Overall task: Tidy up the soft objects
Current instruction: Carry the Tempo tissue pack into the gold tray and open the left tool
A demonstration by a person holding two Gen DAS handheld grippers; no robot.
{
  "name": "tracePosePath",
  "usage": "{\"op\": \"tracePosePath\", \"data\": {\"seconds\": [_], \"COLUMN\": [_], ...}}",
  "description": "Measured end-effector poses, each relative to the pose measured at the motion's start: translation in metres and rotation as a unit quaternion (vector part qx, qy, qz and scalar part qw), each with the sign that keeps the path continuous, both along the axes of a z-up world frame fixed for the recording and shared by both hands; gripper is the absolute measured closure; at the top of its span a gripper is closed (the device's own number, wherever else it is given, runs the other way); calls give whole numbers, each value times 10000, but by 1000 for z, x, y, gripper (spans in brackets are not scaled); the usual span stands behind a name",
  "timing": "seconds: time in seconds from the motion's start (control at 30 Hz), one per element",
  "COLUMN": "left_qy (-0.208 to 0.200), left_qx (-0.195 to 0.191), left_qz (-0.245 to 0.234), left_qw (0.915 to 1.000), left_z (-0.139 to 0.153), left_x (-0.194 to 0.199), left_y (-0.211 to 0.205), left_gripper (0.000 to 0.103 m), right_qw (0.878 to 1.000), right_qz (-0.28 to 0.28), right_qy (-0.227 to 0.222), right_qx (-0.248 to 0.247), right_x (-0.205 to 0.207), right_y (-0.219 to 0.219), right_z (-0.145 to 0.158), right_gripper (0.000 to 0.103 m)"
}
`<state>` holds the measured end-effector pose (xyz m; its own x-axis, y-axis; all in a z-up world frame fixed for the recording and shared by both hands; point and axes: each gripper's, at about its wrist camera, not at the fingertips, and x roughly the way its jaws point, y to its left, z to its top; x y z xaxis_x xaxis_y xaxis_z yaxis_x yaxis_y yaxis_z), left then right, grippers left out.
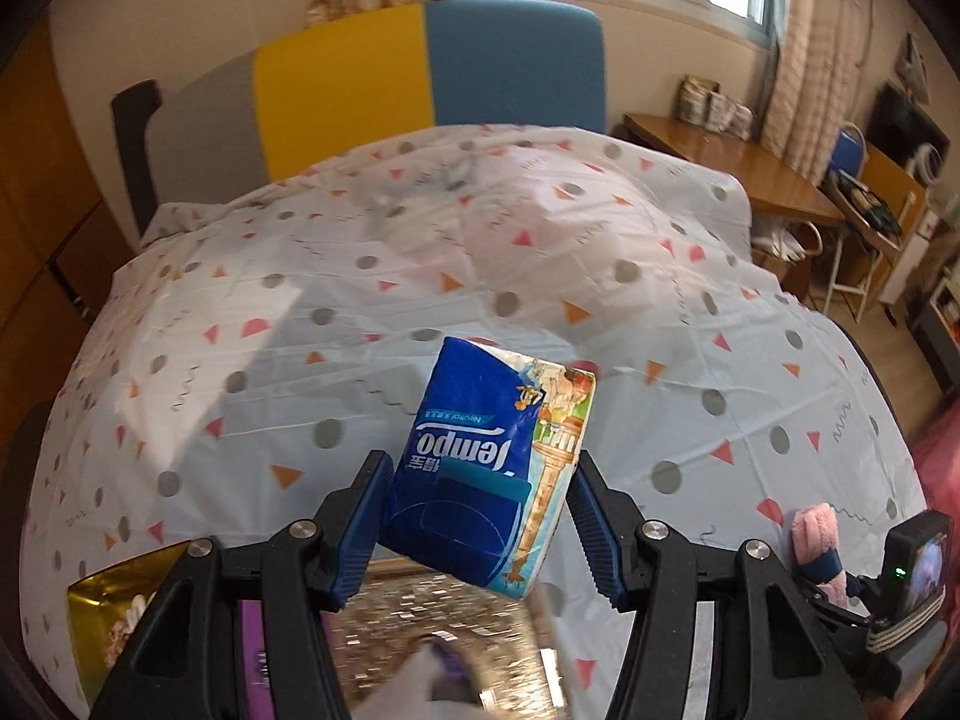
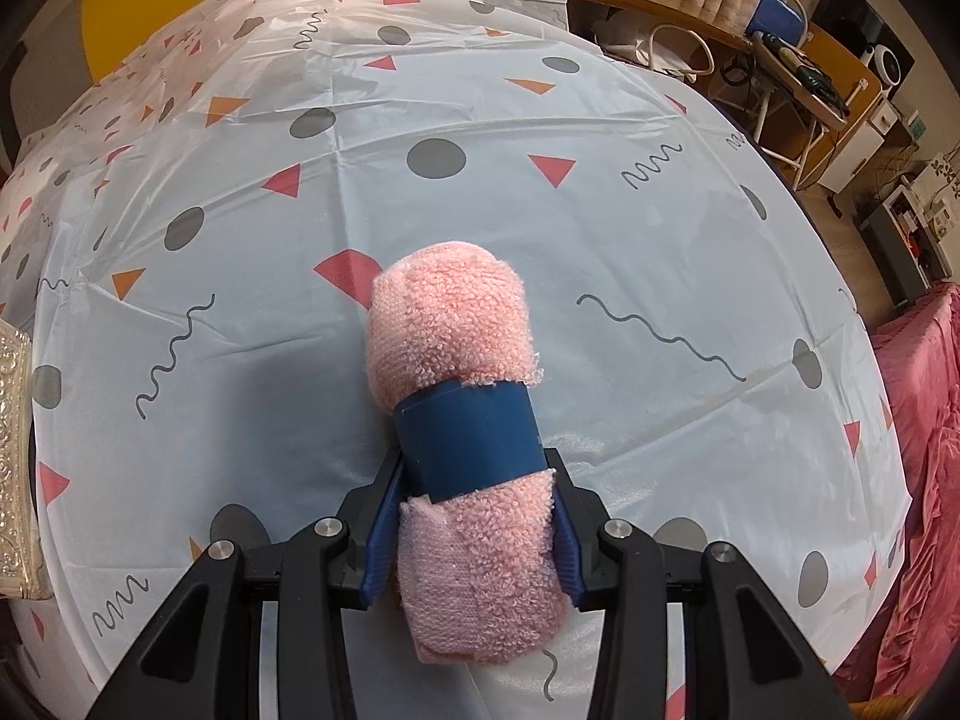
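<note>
So we had the left gripper (image 1: pixel 480 531) clenched on the blue Tempo tissue pack (image 1: pixel 489 465), held up over a glittery gold box (image 1: pixel 444 639) just below it. Our right gripper (image 2: pixel 474 531) was squeezing a rolled pink towel (image 2: pixel 459 372) with a blue band (image 2: pixel 471 438), low over the patterned tablecloth (image 2: pixel 480 138). Beyond both, the cloth ran bare and wide to its far edge, where a yellow and blue chair back (image 1: pixel 432 66) stood, with a wooden desk (image 1: pixel 738 162) off right.
</note>
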<state>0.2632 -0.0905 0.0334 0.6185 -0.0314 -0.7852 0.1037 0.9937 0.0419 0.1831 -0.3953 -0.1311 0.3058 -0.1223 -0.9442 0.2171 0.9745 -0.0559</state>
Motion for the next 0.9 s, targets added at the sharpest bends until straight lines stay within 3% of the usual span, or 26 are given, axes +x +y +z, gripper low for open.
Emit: {"op": "tracePosePath", "data": {"seconds": [0.4, 0.9], "left_qy": [-765, -1380], "left_qx": [-117, 72], "left_qz": [439, 818], "left_qw": [9960, 9870], "left_z": [27, 13], "left_x": [-63, -156], "left_y": [99, 171], "left_gripper": [43, 43], "right_qw": [9998, 9993], "right_qz": [89, 190], "right_qy": [-20, -40], "right_qx": [-168, -333], "right_x": [-1, -3], "right_y": [5, 13], "right_z": [1, 1], "right_gripper": [60, 60]}}
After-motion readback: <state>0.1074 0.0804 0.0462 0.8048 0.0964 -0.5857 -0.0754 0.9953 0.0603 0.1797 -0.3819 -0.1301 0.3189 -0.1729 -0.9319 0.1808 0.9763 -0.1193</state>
